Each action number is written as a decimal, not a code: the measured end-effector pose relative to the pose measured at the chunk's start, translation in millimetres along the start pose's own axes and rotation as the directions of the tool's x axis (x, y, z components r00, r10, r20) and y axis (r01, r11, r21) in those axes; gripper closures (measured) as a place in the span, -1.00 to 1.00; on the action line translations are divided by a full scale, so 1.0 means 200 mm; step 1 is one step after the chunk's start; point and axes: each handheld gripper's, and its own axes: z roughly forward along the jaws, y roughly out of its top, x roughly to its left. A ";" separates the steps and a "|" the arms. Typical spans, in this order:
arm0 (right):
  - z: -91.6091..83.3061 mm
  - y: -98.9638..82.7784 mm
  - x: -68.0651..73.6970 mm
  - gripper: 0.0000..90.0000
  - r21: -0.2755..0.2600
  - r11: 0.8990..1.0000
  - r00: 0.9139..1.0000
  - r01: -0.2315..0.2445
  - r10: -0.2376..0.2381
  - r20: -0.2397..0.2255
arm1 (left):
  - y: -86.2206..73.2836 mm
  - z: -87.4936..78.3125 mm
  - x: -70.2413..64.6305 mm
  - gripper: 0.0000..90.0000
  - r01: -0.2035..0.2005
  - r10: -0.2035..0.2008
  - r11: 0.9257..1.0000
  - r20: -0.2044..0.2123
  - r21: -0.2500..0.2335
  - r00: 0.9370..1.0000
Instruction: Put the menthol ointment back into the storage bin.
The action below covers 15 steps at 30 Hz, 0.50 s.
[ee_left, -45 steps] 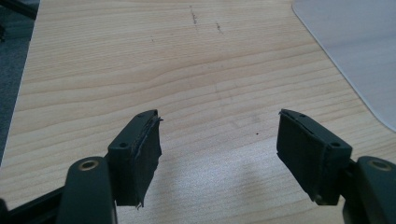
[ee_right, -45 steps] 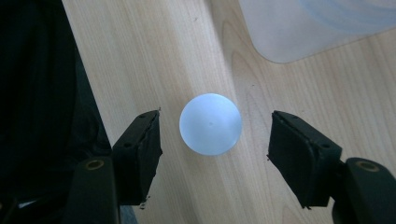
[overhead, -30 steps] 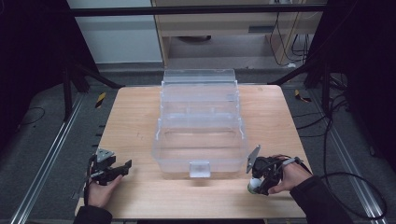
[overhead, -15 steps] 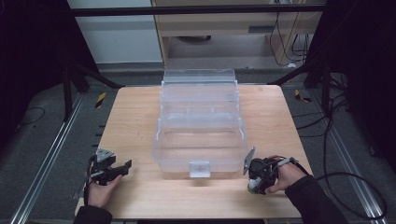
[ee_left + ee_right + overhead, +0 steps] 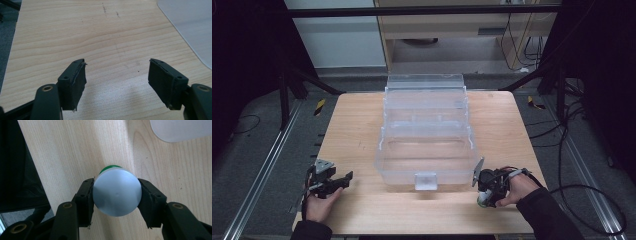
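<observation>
A clear plastic tiered box (image 5: 426, 135) stands open in the middle of the wooden table (image 5: 357, 130). My right gripper (image 5: 117, 192) is shut on a small green bottle with a white cap (image 5: 117, 192), held near the table's front right beside the box; in the high view the right gripper (image 5: 488, 187) and the bottle (image 5: 482, 198) sit just right of the box's front corner. My left gripper (image 5: 116, 75) is open over bare wood, with nothing between its jaws. In the high view the left gripper (image 5: 337, 181) rests at the front left, pointing toward the box.
The box's clear corner (image 5: 190, 27) shows at the upper right of the left gripper view, and its edge (image 5: 180, 130) at the top of the right gripper view. The table's front edge lies close to both hands. A cable (image 5: 592, 210) trails off to the right.
My right hand has shifted slightly left, closer to the box's front right corner, still holding the bottle. The left gripper has stayed put.
</observation>
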 end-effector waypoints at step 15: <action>-0.26 -0.03 0.00 0.12 -0.084 0.994 0.998 -0.064 0.065 0.011 | 0.00 0.00 0.00 -0.34 0.001 -0.001 1.000 0.001 0.002 1.000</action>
